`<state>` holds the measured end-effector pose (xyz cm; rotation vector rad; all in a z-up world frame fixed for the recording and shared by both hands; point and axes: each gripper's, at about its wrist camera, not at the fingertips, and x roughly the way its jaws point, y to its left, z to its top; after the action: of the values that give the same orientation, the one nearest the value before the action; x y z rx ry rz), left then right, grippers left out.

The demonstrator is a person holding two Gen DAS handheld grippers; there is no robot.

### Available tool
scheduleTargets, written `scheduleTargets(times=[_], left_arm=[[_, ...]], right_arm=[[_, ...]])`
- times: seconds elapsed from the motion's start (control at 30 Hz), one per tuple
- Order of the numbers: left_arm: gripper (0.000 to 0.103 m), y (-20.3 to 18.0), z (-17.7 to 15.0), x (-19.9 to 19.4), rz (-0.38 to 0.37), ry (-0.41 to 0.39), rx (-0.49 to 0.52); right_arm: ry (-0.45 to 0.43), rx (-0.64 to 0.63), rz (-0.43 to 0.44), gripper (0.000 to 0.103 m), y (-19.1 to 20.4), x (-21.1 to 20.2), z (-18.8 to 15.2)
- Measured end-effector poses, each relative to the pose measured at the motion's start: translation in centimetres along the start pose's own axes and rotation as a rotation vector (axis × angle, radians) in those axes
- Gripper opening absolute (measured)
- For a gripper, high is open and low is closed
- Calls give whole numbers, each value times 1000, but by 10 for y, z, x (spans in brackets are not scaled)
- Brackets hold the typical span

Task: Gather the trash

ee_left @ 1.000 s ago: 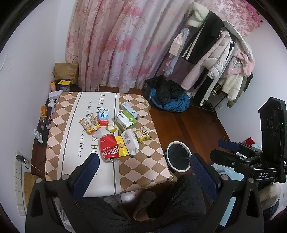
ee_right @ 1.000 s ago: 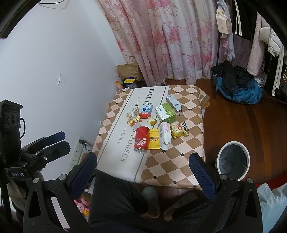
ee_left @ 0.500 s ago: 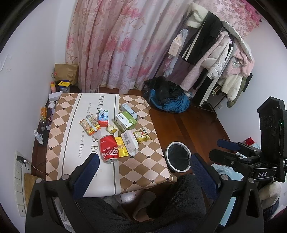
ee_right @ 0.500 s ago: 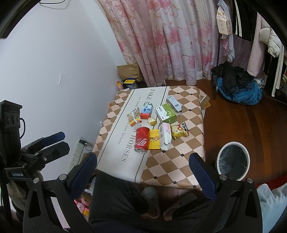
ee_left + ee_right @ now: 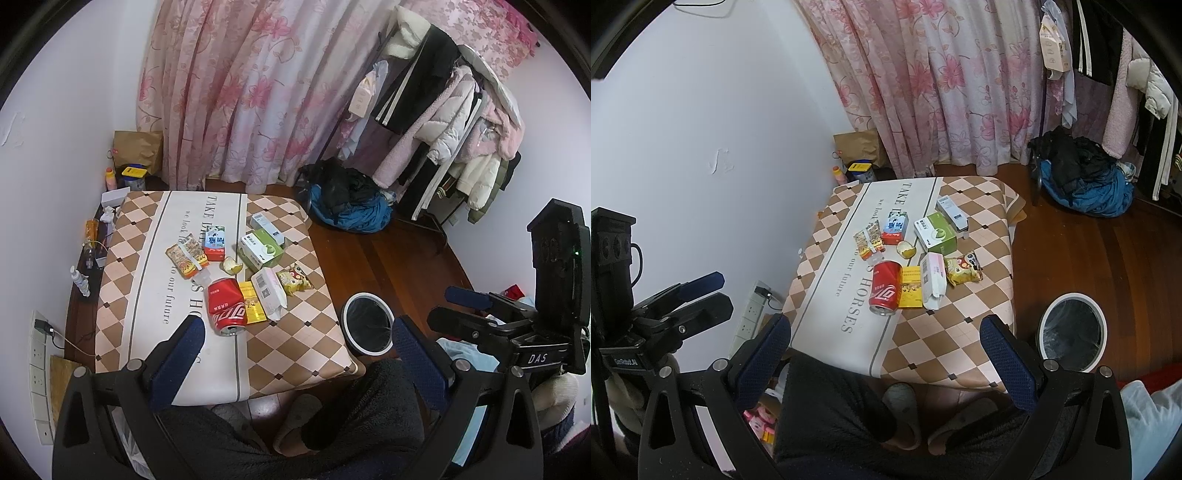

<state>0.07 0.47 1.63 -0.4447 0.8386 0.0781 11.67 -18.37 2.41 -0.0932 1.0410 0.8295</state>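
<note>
While both tools hang high over the person's lap, the left gripper (image 5: pixel 295 343) and the right gripper (image 5: pixel 886 339) stand spread wide with nothing between their fingers. Ahead of and below both lies the red can (image 5: pixel 226 305) on its side, nearest of the litter on the checked table (image 5: pixel 306 354); the bin (image 5: pixel 1073 332) waits on the floor to the right. A sound first step is descending squarely, jaws straddling the can's round body across its width.

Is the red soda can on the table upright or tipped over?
Tipped over. The red soda can lies on its side on the table, its round top end facing the camera, beside a yellow packet.
</note>
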Motion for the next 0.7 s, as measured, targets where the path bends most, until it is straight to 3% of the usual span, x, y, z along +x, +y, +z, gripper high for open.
scheduleTargets(times=[0.53, 0.6, 0.7], left_arm=[[103, 6, 0, 1, 4, 3, -3], [103, 9, 3, 5, 43, -2, -2], [103, 23, 7, 33, 208, -5, -5]], right_arm=[[0, -8, 7, 103, 10, 6, 2], [0, -13, 5, 103, 13, 7, 3], [0, -1, 2, 103, 14, 10, 4]])
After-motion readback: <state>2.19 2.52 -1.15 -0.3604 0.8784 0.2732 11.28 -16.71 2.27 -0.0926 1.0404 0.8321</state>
